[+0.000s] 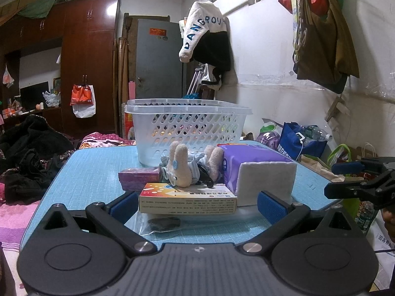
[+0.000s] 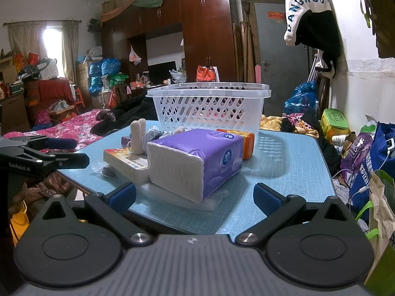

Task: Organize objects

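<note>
Both the left gripper [image 1: 197,203] and right gripper [image 2: 195,193] are being held spread and empty before the tissue pack [image 2: 195,160], medicine box [image 1: 187,198] and plush toy [image 1: 182,167] lying on the blue table [image 2: 284,167] near the basket [image 2: 209,106].

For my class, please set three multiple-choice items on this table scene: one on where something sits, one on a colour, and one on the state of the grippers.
1. Where is the white basket?
A. at the table's far side, behind the other items
B. on the floor
C. on top of the tissue pack

2. What colour is the tissue pack wrapper?
A. green
B. purple
C. red

3. How are both grippers?
A. open, holding nothing
B. shut on the plush toy
C. shut on the basket

Key: 1 A, it stands behind the clutter. 2 B, purple film shows. 3 A, left gripper and right gripper fingers stand apart.
</note>
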Demonstrator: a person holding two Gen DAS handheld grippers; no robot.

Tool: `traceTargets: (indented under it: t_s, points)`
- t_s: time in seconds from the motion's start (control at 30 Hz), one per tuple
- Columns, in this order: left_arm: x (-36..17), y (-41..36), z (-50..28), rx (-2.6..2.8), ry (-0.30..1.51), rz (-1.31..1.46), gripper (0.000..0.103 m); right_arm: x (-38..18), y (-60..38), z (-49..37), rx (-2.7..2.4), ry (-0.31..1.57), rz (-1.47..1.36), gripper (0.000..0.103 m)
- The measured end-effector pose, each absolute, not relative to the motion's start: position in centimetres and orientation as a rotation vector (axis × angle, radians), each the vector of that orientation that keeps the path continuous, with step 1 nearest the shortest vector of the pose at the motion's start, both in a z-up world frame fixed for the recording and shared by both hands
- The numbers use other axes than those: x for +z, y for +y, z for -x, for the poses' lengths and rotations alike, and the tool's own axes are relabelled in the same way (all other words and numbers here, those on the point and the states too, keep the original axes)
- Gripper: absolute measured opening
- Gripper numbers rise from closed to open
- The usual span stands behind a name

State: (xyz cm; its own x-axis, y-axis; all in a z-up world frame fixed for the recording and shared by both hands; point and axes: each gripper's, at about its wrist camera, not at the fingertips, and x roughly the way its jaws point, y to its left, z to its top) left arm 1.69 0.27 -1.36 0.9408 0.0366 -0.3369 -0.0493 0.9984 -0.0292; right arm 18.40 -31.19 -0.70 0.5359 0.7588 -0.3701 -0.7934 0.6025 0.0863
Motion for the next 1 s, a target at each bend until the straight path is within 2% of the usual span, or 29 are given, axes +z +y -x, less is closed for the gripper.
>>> traceTargets:
  t_s: [0.6,0.83,1.0]
  points:
    - [-1.4,0.4,-1.6,0.044,0.335,0.035,0.103,-0.9,-31.3,-18.2,0.923,0.357,0.099,0.103]
    - [-0.2,0.3,-1.0,0.043,0.12,-0.007,0.103,-1.9,-33.2,-20.1,0.821,0.192,-0.052,0.103]
    - [-1.2,0.7,-3.6,0.032,0.218,-0.039,0.103,-2.8,-33.7,-22.4,0.852,0.25,-0.049,0.103]
